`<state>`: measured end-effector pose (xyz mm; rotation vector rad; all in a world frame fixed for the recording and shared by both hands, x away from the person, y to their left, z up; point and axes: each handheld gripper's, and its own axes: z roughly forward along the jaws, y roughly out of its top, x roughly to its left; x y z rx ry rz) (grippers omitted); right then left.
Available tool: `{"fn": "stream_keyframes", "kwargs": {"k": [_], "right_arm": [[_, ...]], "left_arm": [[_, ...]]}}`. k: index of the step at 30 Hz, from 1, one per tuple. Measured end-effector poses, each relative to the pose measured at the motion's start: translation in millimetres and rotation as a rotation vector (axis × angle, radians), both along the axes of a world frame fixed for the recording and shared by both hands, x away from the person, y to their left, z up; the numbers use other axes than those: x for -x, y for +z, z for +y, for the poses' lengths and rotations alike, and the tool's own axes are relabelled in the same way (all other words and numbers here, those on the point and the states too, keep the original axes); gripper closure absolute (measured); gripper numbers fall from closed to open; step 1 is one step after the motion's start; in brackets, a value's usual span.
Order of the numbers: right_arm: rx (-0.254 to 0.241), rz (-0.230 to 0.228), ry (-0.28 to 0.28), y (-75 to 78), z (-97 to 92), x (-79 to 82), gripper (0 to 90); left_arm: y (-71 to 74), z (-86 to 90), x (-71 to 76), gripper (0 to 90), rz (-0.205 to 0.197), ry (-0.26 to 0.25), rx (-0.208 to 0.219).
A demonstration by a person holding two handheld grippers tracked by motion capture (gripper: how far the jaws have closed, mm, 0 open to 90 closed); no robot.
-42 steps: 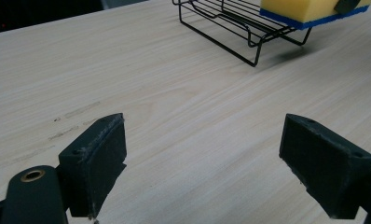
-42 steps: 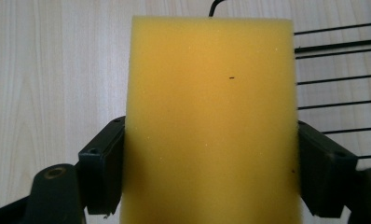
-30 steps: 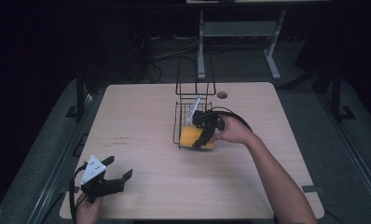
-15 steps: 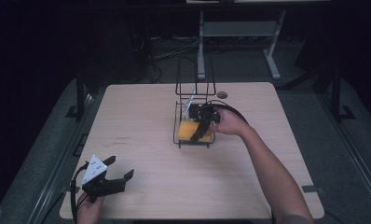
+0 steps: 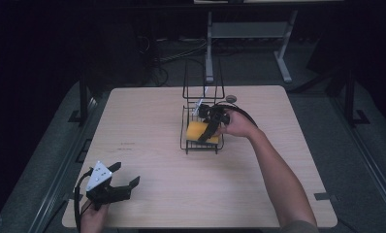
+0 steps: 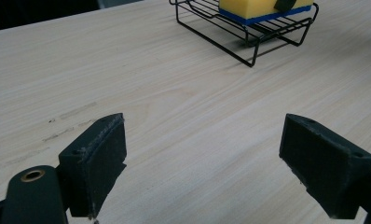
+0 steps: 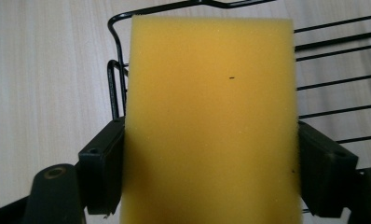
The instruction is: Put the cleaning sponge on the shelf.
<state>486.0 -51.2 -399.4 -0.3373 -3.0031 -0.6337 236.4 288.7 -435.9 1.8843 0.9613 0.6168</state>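
Sponge (image 7: 211,121) clamped between right gripper (image 5: 211,127) fingers (image 7: 102,172), inside wire rack (image 5: 201,143) on surface (image 5: 147,121) | sponge yellow, blue underside, rectangular | left gripper (image 5: 114,187) fingers (image 6: 95,165) spread, nothing held, near surface's front-left corner

Dim room, perhaps grey floor (image 5: 370,121)

Pale wooden table (image 5: 147,121); black wire rack (image 5: 201,141) stands on it, centre, towards the back.
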Motion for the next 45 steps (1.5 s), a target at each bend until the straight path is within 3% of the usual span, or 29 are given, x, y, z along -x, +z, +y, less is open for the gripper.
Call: {"fn": "stream_keyframes", "kwargs": {"k": [23, 38, 45], "right_arm": [[0.035, 0.016, 0.001, -12.5, 7.9, -2.3, 17.8], [0.006, 0.001, -0.026, 0.0, 3.6, 1.8, 16.3], [-0.024, -0.028, -0.014, 8.2, 3.2, 5.9, 16.3]], "left_arm": [[0.2, 1.1, 0.6, 14.1, -0.001, 0.002, -0.002], [0.0, 1.5, 0.2, 14.1, 0.002, -0.001, 0.002], [0.3, 1.0, 0.9, 14.1, 0.001, 0.000, 0.003]]}}
